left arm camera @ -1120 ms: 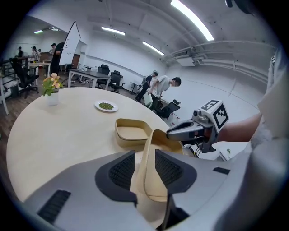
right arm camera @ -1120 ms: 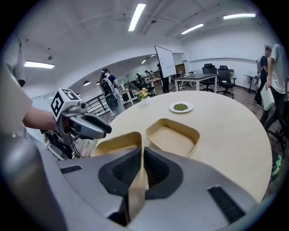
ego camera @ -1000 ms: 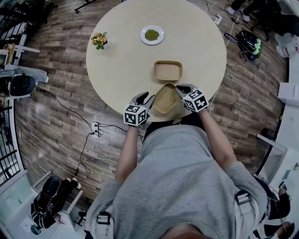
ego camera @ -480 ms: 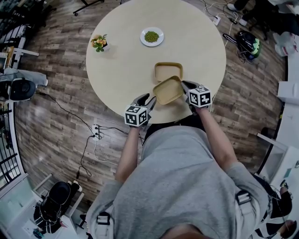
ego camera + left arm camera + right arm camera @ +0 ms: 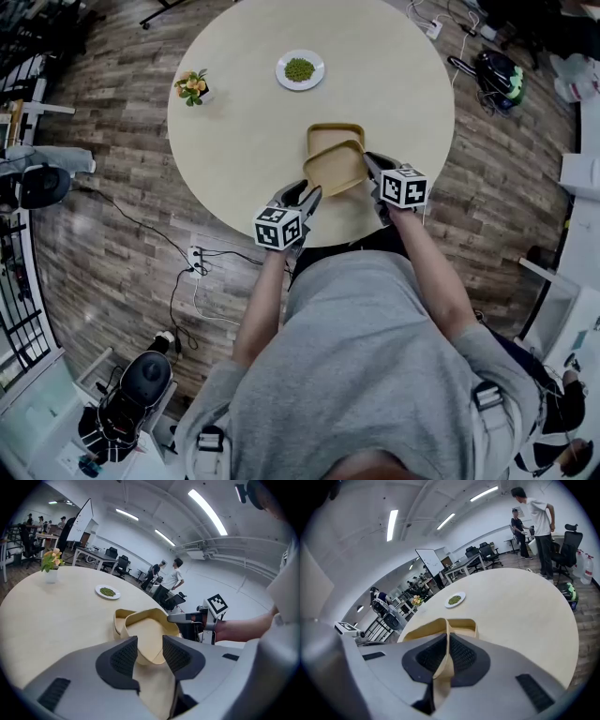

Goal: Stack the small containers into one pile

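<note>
Two tan rectangular containers are in play. One container [image 5: 336,134] [image 5: 119,618] [image 5: 465,626] rests on the round table [image 5: 244,122]. The other container [image 5: 335,169] [image 5: 146,631] hangs tilted just above and in front of it, overlapping its near rim. My right gripper [image 5: 369,166] [image 5: 447,643] is shut on this container's right wall [image 5: 423,631]. My left gripper [image 5: 306,198] [image 5: 150,644] stands open at its near left corner. Its jaws have just been opening. That corner shows between the pads, which do not press on it.
A white plate of green peas [image 5: 299,69] [image 5: 107,591] [image 5: 454,600] and a small flower pot [image 5: 192,84] [image 5: 50,565] stand at the far side of the table. The table's near edge runs just under both grippers. People, desks and chairs fill the room behind.
My right gripper has carried the held container away from the table's near edge to the resting one and rolled it flatter. The left gripper has followed a little way forward.
</note>
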The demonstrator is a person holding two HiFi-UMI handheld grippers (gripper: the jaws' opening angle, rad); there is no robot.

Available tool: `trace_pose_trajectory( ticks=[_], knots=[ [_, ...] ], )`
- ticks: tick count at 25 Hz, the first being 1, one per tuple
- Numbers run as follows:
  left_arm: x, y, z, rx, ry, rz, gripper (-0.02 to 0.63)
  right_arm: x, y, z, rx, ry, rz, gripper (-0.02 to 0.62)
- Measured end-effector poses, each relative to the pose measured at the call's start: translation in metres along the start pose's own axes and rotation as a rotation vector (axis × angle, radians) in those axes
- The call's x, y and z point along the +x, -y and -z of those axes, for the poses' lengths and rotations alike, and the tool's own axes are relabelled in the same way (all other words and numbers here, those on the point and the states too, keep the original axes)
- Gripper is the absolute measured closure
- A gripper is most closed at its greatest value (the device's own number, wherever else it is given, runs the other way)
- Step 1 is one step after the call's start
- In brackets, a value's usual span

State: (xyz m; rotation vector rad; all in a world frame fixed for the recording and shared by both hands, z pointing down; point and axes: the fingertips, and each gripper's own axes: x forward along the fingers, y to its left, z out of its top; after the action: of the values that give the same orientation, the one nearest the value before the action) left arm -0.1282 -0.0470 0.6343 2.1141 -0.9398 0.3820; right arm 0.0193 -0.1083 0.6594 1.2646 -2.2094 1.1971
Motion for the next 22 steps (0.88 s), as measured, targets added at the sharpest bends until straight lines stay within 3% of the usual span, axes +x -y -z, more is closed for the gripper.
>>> trace_pose_trajectory(
  ticks=[7, 11, 18, 22],
  knots=[
    [0.023, -0.007, -0.021, 0.02, -0.02, -0.014, 0.434, 0.009, 0.003, -0.011, 0.032, 0.025, -0.061, 0.566],
    [0.034, -0.012, -0.028, 0.032, -0.034, -0.021, 0.436, 0.017, 0.008, -0.012, 0.037, 0.028, -0.041, 0.569],
    [0.024, -0.023, -0.051, 0.023, 0.035, -0.099, 0.434, 0.016, 0.026, -0.024, 0.109, 0.054, -0.018, 0.569],
    [0.033, -0.028, -0.044, 0.006, 0.0, -0.084, 0.431, 0.017, 0.029, -0.03, 0.146, 0.077, -0.036, 0.569]
  ],
)
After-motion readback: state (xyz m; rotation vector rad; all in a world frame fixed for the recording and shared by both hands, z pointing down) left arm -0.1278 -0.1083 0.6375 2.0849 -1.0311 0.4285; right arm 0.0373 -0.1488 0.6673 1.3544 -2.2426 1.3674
